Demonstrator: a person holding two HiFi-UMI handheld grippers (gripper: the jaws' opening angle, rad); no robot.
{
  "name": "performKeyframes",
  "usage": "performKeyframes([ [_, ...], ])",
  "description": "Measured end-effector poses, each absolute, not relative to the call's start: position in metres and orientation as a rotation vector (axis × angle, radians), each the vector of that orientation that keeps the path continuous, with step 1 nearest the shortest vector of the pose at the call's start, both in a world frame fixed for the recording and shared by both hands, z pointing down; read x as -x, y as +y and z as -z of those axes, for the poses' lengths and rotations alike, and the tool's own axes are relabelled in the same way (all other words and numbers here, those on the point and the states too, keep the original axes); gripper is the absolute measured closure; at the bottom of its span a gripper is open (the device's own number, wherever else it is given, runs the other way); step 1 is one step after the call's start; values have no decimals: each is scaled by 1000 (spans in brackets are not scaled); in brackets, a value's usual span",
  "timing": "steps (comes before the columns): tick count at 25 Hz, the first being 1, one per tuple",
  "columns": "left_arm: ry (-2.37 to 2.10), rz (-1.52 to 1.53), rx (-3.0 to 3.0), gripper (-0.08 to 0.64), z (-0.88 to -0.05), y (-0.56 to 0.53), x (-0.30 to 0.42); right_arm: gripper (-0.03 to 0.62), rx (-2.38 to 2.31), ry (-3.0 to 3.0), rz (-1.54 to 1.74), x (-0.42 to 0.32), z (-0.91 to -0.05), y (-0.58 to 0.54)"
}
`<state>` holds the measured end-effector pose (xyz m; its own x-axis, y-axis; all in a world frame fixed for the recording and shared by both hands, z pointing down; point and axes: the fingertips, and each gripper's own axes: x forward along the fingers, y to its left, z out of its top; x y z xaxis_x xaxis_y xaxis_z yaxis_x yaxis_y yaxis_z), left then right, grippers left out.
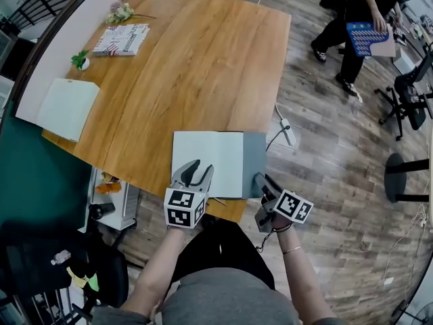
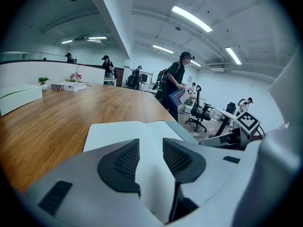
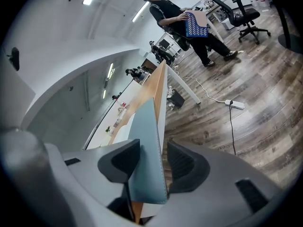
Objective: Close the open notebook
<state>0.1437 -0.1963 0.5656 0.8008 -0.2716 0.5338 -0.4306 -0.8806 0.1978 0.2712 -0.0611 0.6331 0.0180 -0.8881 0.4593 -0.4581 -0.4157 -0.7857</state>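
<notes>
Two claws sit closest, each with its marker cube, both at the near edge of the open notebook (image 1: 206,153). The notebook lies open on the wooden surface (image 1: 203,66), right at the surface's near edge, white pages up, with a grey cover (image 1: 254,161) showing along its right side.

The right claw (image 1: 261,180) is at that cover's near corner. In the right gripper view the grey cover (image 3: 147,141) stands edge-on between the jaws of the right claw (image 3: 154,156); the jaws are spread, and a gap shows beside the cover on one side, so it is not clamped. The left claw (image 1: 201,166) hovers over the white pages near the spine. In the left gripper view the left claw (image 2: 151,149) is released, with bare page (image 2: 137,129) visible between its pads.

Farther along the surface's left side lie a white box (image 1: 66,107), a small green plant (image 1: 80,59) and a patterned book (image 1: 120,39).

On the floor beside the surface is a power strip (image 1: 287,131). Well beyond it a person (image 1: 358,19) stands holding a blue patterned item, with an office chair (image 1: 409,100) nearby.
</notes>
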Motion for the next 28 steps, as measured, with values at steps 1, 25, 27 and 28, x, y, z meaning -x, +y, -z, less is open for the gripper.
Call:
performKeyframes([
  [1, -540, -729, -2677, 400, -566, -196, -144, 411, 1875, 1377, 1375, -271, -632, -61],
  [25, -568, -684, -2656, 405, -562, -193, -135, 571, 1865, 1459, 1281, -275, -596, -61],
  [27, -573, -679, -2661, 407, -559, -193, -134, 574, 1861, 1466, 1258, -275, -591, -61],
  [28, -575, -677, -2662, 407, -558, -193, -133, 574, 1860, 1466, 1247, -275, -588, -61],
])
